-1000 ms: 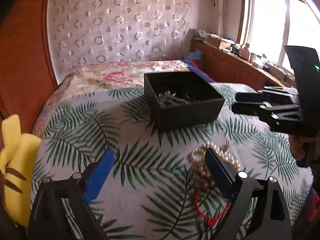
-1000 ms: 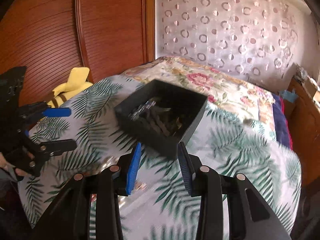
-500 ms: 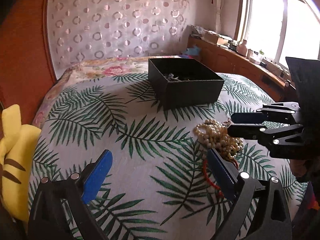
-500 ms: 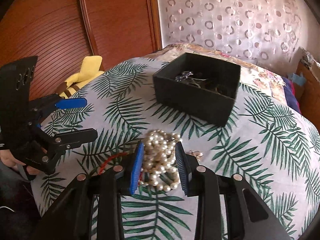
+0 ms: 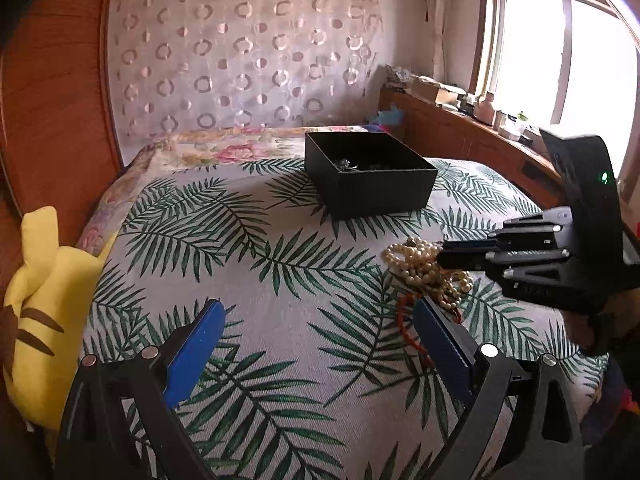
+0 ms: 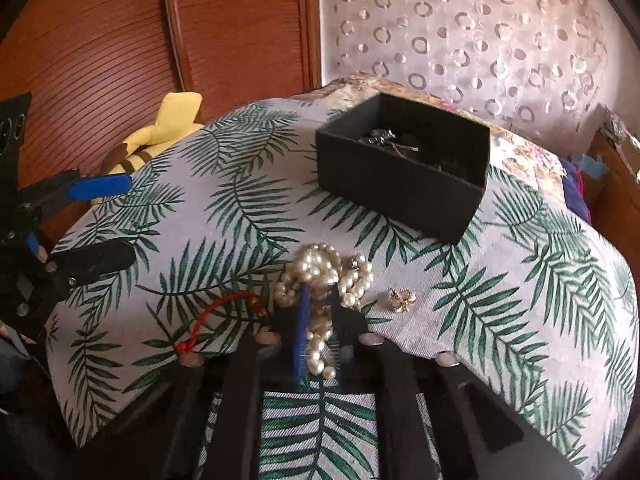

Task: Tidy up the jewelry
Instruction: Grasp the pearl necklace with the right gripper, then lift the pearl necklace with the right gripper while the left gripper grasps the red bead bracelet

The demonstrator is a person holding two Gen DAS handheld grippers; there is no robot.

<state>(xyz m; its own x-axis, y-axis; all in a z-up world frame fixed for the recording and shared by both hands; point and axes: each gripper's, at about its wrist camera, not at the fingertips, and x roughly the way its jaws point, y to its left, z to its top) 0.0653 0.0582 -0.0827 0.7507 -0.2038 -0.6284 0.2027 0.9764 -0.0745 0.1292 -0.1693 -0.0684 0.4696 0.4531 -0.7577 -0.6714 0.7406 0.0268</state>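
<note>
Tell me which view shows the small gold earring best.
The right wrist view. The earring lies in plain sight on the leaf-print cloth, just right of the pearls and apart from them. In the left wrist view I cannot make it out; the right gripper covers that area.

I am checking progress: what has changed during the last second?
The right gripper came back from the black box, went down to the pearl necklace and shut on it. The left gripper drew back and remains open. The box, red cord and small earring stayed put.
</note>
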